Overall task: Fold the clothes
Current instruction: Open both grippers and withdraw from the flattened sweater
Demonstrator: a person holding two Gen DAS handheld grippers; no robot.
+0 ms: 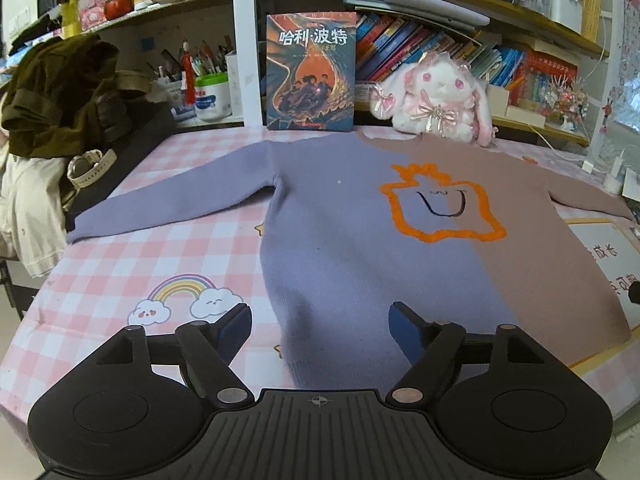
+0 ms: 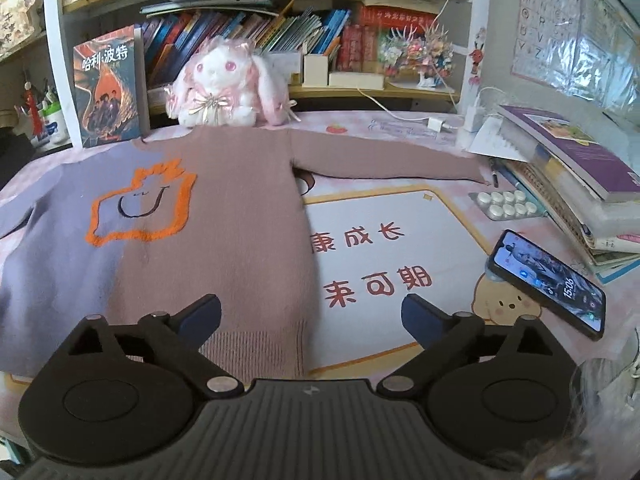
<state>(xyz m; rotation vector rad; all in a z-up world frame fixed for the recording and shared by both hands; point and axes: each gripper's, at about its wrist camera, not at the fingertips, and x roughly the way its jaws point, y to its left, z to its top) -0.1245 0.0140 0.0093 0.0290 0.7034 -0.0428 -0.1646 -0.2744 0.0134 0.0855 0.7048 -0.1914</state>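
Sweater (image 1: 344, 240): lay flat on the checked table cover (image 1: 132, 264), both sleeves spread (front up, ready for folding).
Left gripper (image 1: 320, 320): fingers parted, empty, above the hem.
Right gripper (image 2: 312, 312): likewise spread, holding nothing, near the hem's right corner.

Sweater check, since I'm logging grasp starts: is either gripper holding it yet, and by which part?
Nothing is held. The left gripper and right gripper are both open above the flat sweater, near its hem.
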